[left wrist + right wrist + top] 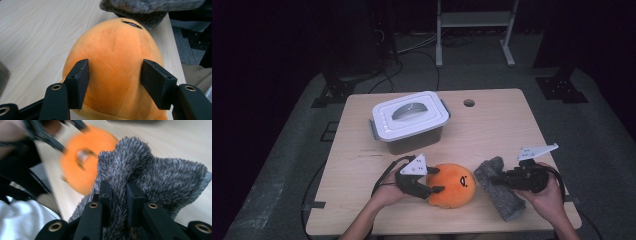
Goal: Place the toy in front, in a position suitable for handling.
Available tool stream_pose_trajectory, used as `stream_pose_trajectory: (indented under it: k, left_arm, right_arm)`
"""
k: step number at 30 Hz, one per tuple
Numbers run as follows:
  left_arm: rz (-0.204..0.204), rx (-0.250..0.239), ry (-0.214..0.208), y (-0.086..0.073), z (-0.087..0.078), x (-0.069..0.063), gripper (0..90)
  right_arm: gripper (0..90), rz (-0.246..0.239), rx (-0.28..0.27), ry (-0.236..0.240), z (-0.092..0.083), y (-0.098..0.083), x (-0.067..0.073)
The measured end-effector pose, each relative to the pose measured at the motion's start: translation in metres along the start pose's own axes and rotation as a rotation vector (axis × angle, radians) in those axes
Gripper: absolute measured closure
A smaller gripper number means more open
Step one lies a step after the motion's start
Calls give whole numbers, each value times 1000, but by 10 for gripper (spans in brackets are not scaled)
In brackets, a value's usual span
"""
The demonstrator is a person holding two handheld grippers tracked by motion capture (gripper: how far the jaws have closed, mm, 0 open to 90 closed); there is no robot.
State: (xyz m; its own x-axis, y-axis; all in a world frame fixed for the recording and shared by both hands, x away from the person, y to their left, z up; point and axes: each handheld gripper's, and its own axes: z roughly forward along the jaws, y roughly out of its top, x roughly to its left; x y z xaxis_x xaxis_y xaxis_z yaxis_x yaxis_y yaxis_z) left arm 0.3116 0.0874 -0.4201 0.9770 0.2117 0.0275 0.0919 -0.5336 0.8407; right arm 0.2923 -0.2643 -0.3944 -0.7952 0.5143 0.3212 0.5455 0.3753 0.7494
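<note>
Spanning a seemingly dark room, wooden table (pixel 492 125).

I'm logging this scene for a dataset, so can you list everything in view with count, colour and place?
Storage box: one, clear grey with a white latched lid, far left-centre of the table.
Plush toy: one, orange, round with a small stitched face, near edge at centre.
Furry cloth: one, grey, near right, beside the plush toy.
Table: one, light wood, with a round hole near its far edge.
Metal frame: one, white, on the floor beyond the table.
Left gripper: one, black, jaws either side of the plush toy.
Right gripper: one, black, jaws pinching a fold of the furry cloth.
Hands: two, at the near edge.
</note>
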Motion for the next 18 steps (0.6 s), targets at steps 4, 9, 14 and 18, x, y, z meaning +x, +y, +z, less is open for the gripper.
stream_pose_trajectory:
  k: [4, 9, 14, 18]
  left_arm:
    - [-8, -23, 1, 3, 4, -1, 401]
    - [2, -17, 4, 3, 4, -2, 398]
    - [-13, -20, 0, -4, 2, 2, 396]
    - [-35, -23, 2, -9, 0, 4, 393]
  right_arm:
    - [767, -65, -19, 73, 21, 19, 23]
    - [768, -139, 37, 43, 48, 30, 36]
    - [772, -117, 40, 36, 49, 19, 27]
    - [773, -75, 39, 9, 40, 6, 15]
